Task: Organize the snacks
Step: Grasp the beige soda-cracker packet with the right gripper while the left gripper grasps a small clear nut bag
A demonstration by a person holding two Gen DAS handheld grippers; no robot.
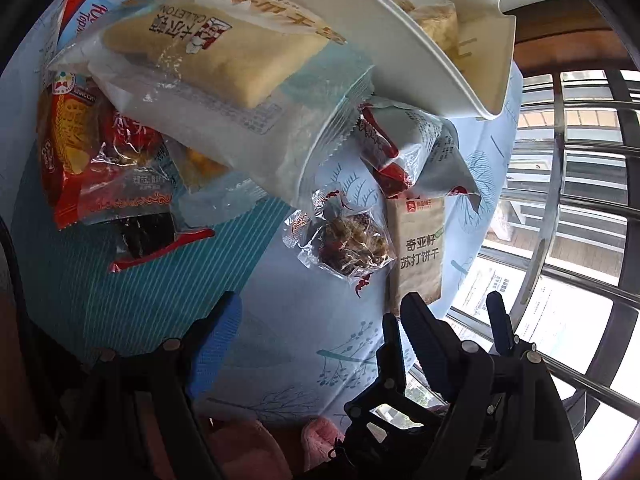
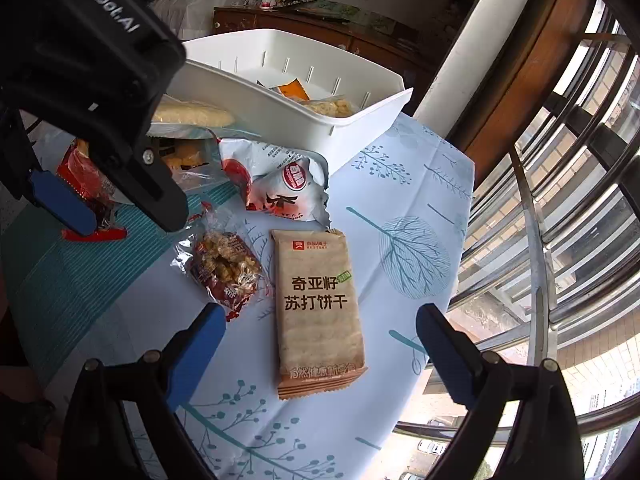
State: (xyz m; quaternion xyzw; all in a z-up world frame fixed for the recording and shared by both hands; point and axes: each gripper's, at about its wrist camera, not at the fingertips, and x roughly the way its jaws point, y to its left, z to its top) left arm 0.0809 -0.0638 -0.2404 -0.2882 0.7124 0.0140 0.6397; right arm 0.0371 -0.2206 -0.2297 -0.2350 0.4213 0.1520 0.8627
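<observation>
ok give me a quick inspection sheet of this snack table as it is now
surface: pale blue leaf-print tablecloth, teal striped mat at one side
job's things: brown soda cracker packet lying flat beside a clear nut-cluster packet; white plastic slotted bin already holding a few snacks; heap of wrapped snacks beside it
clutter: nothing seen
grippers: right gripper open, straddling the cracker packet; left gripper open, empty
cables: nothing seen
surroundings: metal window bars, wooden cabinet

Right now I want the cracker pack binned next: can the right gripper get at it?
Probably yes. The right gripper is open over the cracker pack, which lies flat and alone on the cloth, nothing covering it.
</observation>
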